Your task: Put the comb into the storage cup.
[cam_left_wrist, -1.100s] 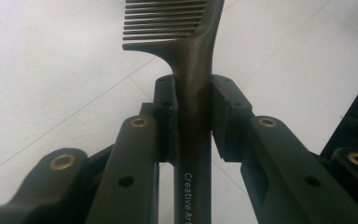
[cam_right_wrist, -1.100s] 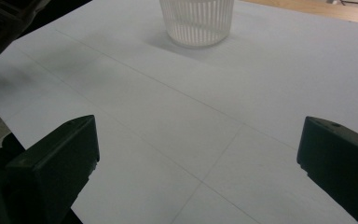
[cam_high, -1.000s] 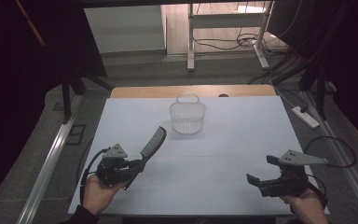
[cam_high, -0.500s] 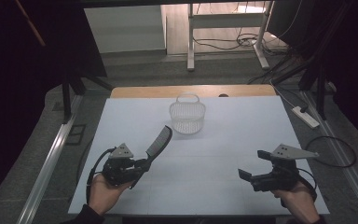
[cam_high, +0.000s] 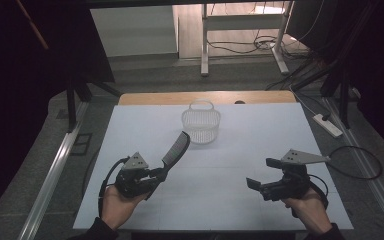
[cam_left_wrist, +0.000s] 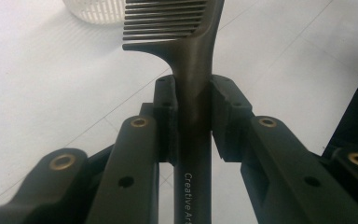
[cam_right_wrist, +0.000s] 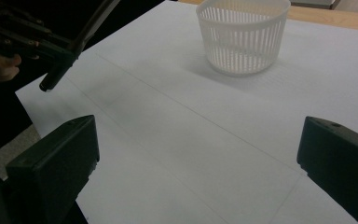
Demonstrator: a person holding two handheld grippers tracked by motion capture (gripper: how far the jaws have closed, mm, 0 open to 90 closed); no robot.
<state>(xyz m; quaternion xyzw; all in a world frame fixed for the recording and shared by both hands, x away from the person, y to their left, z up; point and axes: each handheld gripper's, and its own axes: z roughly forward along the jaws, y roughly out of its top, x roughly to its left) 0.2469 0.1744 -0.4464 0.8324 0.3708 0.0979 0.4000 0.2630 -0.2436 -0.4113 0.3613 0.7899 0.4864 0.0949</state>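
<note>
Comb (cam_high: 176, 148) now nearer white basket (cam_high: 201, 126); table (cam_high: 240, 150) between bare.

The table (cam_high: 260, 150) has a white top and a wooden edge (cam_high: 180, 98) at its far side. Around it the floor (cam_high: 145, 75) is grey. Metal rails (cam_high: 55, 165) run along both sides. A white power strip (cam_high: 327, 125) lies at right. Behind stands a white frame (cam_high: 205, 40) with cables (cam_high: 240, 47). The sides are dark.
</note>
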